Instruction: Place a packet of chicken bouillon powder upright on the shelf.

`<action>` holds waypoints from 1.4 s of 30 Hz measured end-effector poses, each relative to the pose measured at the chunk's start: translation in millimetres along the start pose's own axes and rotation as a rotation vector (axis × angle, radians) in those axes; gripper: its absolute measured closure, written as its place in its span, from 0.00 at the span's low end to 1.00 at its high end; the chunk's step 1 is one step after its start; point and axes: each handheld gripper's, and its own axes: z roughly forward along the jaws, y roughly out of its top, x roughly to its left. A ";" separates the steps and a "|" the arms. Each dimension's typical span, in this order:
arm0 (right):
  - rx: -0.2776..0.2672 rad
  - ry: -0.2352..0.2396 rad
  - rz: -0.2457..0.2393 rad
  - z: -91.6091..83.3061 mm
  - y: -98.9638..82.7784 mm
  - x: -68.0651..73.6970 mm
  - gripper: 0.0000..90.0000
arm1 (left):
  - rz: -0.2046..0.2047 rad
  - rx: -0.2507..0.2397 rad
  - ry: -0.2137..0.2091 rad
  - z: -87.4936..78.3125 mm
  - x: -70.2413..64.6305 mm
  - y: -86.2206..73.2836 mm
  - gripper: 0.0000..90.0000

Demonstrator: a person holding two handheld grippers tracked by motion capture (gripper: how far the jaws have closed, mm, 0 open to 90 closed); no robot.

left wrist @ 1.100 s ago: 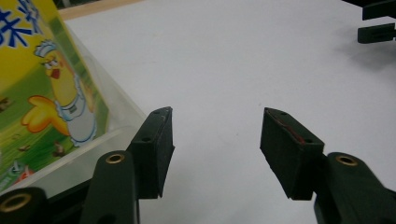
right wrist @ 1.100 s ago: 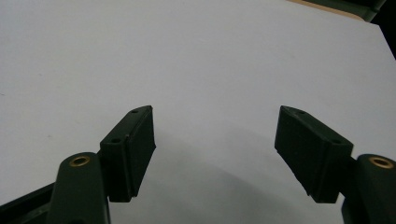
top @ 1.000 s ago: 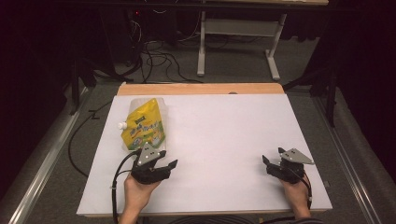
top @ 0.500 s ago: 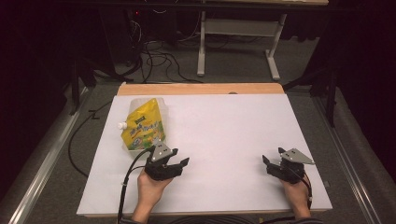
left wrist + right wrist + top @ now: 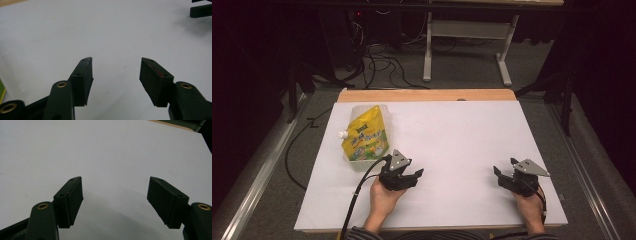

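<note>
Left gripper (image 5: 404, 176) had drifted rightward and slightly down frame from pouch's lower edge over last second; now stood apart from it, lower centre-left of high view. Jaws apart, nothing between; same gap throughout. Judged: pouch released or not yet taken, hand retreating toward rest.

Right gripper (image 5: 503, 176) unmoved, lower right, jaws apart, empty.

Pouch (image 5: 366, 138) lay flat in upper left of white table sheet (image 5: 462, 130): yellow-green print, white cap on left side, clear plastic margin.

glossy yellow plastic pouch (image 5: 366, 139), matt white table (image 5: 462, 140), matt black left claw (image 5: 115, 80)
</note>
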 end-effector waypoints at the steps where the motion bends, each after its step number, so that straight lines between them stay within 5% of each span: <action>1: -0.001 0.001 0.000 0.0 0.0 0.0 0.32 | -0.003 -0.001 0.000 1.6 0.0 0.0 0.49; 11: -0.003 0.002 0.000 -0.3 -0.2 0.2 0.32 | -0.002 0.011 -0.001 19.2 1.7 -3.0 0.49; 26: 0.000 -0.001 -0.004 -0.5 -0.1 0.8 0.32 | -0.010 0.029 0.055 43.2 5.1 -10.8 0.49; 42: -0.005 -0.002 -0.002 -1.1 -0.4 1.1 0.32 | 0.001 0.012 0.105 47.0 4.8 -15.7 0.45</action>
